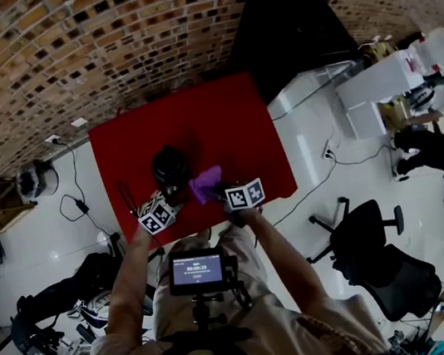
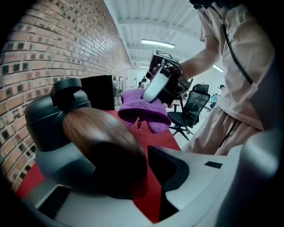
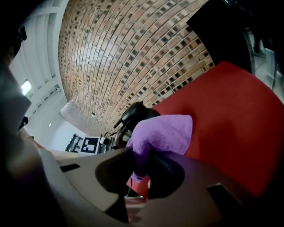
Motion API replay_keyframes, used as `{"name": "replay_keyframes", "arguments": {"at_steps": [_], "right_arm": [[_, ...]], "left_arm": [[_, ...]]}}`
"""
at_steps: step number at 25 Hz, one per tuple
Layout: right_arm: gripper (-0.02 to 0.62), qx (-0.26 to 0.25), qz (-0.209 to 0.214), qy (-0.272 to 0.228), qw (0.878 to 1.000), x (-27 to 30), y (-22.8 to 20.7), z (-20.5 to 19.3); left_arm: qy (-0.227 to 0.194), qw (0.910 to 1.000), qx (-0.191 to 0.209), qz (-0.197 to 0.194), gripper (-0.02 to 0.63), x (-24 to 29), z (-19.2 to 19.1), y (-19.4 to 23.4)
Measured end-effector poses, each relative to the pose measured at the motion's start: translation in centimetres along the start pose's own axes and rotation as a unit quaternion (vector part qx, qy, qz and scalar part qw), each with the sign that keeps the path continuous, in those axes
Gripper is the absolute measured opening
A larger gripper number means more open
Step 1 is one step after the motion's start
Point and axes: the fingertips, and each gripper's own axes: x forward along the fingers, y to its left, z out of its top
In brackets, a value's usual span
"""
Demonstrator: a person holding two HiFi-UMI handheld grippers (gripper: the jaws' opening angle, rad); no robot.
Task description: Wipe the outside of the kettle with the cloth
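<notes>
The black kettle (image 1: 169,166) stands on the red table (image 1: 229,120), near its front edge. My left gripper (image 1: 171,195) reaches it from the front. In the left gripper view the kettle's brown wooden handle (image 2: 95,128) lies blurred between the jaws of the left gripper (image 2: 133,177). A thin red strip shows between the handle and the right pad (image 2: 166,166), so the jaws are open. My right gripper (image 1: 218,191) is shut on the purple cloth (image 1: 206,183), held just right of the kettle. The cloth (image 3: 164,131) bunches above the right gripper (image 3: 142,173), with the kettle (image 3: 133,116) behind it.
A brick wall runs behind the table. A black cabinet (image 1: 291,34) stands at the table's far right corner. A black office chair (image 1: 380,264) is on the floor to the right, and cables (image 1: 79,206) lie on the floor to the left.
</notes>
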Motion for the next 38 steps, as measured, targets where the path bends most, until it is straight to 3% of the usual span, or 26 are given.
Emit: {"name": "replay_keyframes", "arguments": {"at_steps": [9,15,23,27,29,33,38], "right_arm": [[0.080,0.002,-0.006,0.015,1.000,0.1,-0.4,-1.1],[0.080,-0.008,-0.003,0.032,0.999,1.3,0.2,-1.6],[0.080,-0.016,-0.005,0.042,0.999,2.3,0.4,-1.7],[0.081,-0.013,-0.009,0.046,0.999,2.1,0.2,-1.8],[0.081,-0.012,-0.010,0.047,0.999,1.9,0.1,-1.8],[0.081,-0.012,-0.011,0.043,0.999,1.4,0.2,-1.8],[0.081,-0.005,-0.012,0.036,0.999,0.3,0.0,-2.0]], "left_arm": [[0.081,0.9912,0.105,-0.005,0.199,2.0,-3.6,-4.0],[0.117,0.9897,0.076,0.032,0.199,1.5,-5.3,-3.0],[0.176,0.9821,0.047,0.047,0.199,1.1,-6.1,-2.2],[0.254,0.9658,0.022,0.044,0.203,0.4,-8.4,-2.0],[0.273,0.9615,-0.004,0.035,0.202,-0.4,-9.6,-2.2],[0.227,0.9700,-0.077,0.037,0.203,-2.5,-10.4,-2.7],[0.107,0.9699,-0.202,0.083,0.202,-6.0,-8.3,-1.4]]}}
